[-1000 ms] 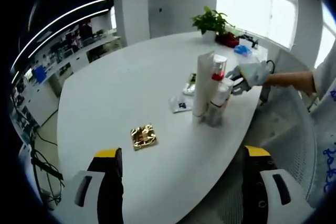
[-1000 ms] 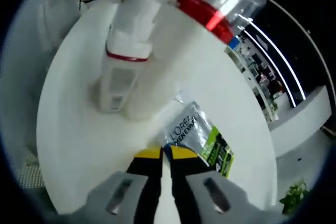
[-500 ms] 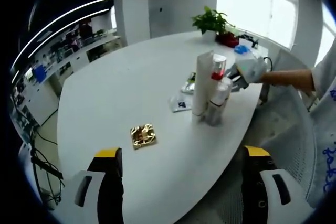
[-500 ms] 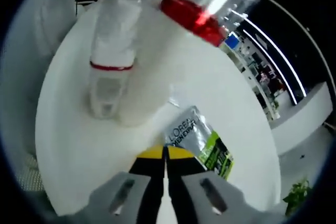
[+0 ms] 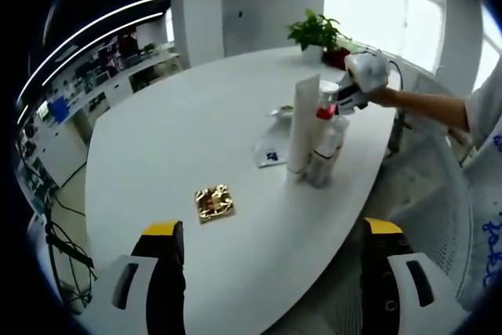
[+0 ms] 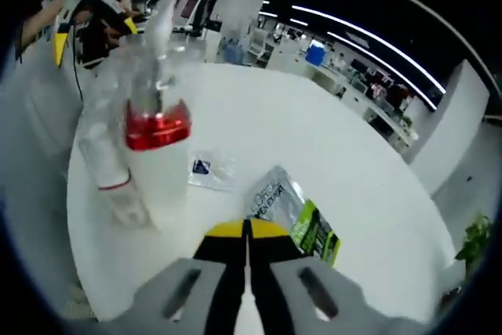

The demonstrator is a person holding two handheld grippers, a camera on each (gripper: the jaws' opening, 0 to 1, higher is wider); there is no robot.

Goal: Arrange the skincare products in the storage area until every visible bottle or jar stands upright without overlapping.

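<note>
White table (image 5: 196,131) surface carries 3 upright containers clustered together, seen far right in the left gripper view: a tall tube (image 5: 303,127), a red-collared bottle (image 5: 326,101) and a smaller bottle (image 5: 327,151) just beside them. A small sachet (image 5: 271,154) lies flat left of the tube, and a gold square item (image 5: 214,202) lies nearer, well apart. The left gripper (image 5: 271,280) is held low with its jaws spread wide and nothing between them. The right gripper (image 6: 248,234) is seen with jaws pressed together, apparently empty, above a green-printed sachet (image 6: 302,221). A potted plant (image 5: 318,33) stands at the far edge.
</note>
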